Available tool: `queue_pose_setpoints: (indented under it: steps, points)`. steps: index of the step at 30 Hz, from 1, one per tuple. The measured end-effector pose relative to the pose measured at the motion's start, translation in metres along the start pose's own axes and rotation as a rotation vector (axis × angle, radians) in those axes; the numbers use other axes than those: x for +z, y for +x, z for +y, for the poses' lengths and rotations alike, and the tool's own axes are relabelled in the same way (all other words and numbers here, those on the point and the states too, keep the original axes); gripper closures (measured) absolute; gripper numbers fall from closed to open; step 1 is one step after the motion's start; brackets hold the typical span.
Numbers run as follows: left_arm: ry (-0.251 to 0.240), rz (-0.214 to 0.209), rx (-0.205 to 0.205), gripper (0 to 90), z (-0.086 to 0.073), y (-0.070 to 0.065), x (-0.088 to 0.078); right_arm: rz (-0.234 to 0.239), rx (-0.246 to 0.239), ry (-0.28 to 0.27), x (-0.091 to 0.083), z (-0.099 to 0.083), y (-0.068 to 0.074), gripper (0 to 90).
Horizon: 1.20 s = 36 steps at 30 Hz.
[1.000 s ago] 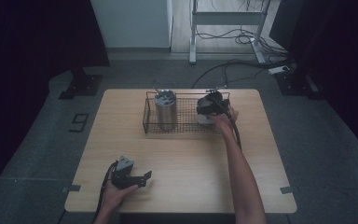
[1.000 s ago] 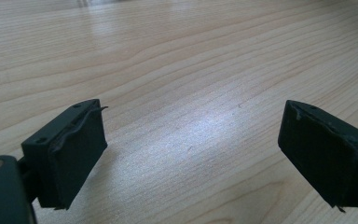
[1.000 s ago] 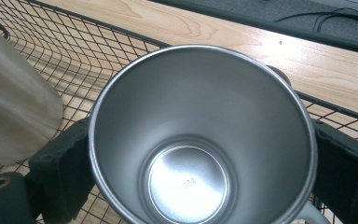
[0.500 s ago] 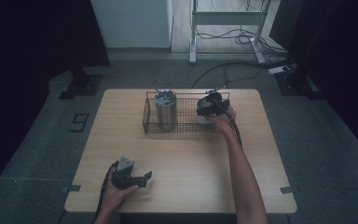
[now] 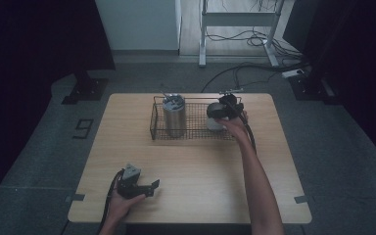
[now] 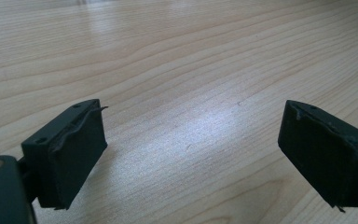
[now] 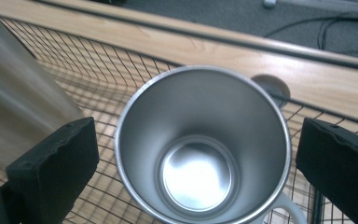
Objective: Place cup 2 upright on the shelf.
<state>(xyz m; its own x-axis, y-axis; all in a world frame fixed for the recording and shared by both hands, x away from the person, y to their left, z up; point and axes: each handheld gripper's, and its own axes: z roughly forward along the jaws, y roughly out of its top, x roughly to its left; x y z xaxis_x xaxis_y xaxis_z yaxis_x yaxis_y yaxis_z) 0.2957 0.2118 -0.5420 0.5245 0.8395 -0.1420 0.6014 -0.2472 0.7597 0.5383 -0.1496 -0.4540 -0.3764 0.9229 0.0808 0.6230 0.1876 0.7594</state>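
Overhead table (image 5: 186,161) view (far), two close-ups

In the high view the right gripper (image 5: 223,110) hides most of the steel mug (image 5: 215,123). In the right gripper view the mug's handle (image 7: 286,212) and the steel tumbler (image 7: 14,93) run off the frame's edges.

My left tool (image 5: 152,186) sits low at about 7 o'clock on the tabletop (image 5: 196,161), hand wrapped round it, jaws apart with nothing between them. My right arm's stretched way out toward 1 o'clock, right tool (image 5: 216,111) tipped downward, jaws spread wide, not pressing on anything.
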Motion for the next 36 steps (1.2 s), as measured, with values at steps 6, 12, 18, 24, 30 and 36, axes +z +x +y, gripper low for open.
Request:
queue_pose_setpoints:
  steps: [6, 12, 18, 24, 30, 36]
  points:
    - [0.0, -0.001, 0.002, 7.4, 0.0, -0.001, 0.001, 0.006, -0.012, -0.035, -0.013, 0.003, 0.002, 0.0]
    - [-0.011, 0.002, -0.006, 7.4, 0.001, 0.002, -0.003, 0.016, -0.016, -0.066, -0.023, -0.001, 0.004, 1.1]
    - [-0.018, 0.007, -0.015, 7.4, 0.001, 0.004, -0.005, 0.025, -0.01, -0.082, -0.031, -0.007, 0.001, 2.8]
    - [-0.013, 0.007, -0.012, 7.4, 0.001, 0.003, -0.004, 0.035, -0.014, -0.108, -0.04, -0.013, 0.001, 4.3]
    - [-0.032, -0.019, -0.035, 7.4, 0.004, 0.006, -0.009, 0.032, -0.019, -0.126, -0.053, -0.024, 0.004, 6.2]
    - [-0.031, 0.004, -0.038, 7.5, 0.003, 0.007, -0.009, 0.024, -0.04, -0.128, -0.065, -0.036, 0.003, 6.7]
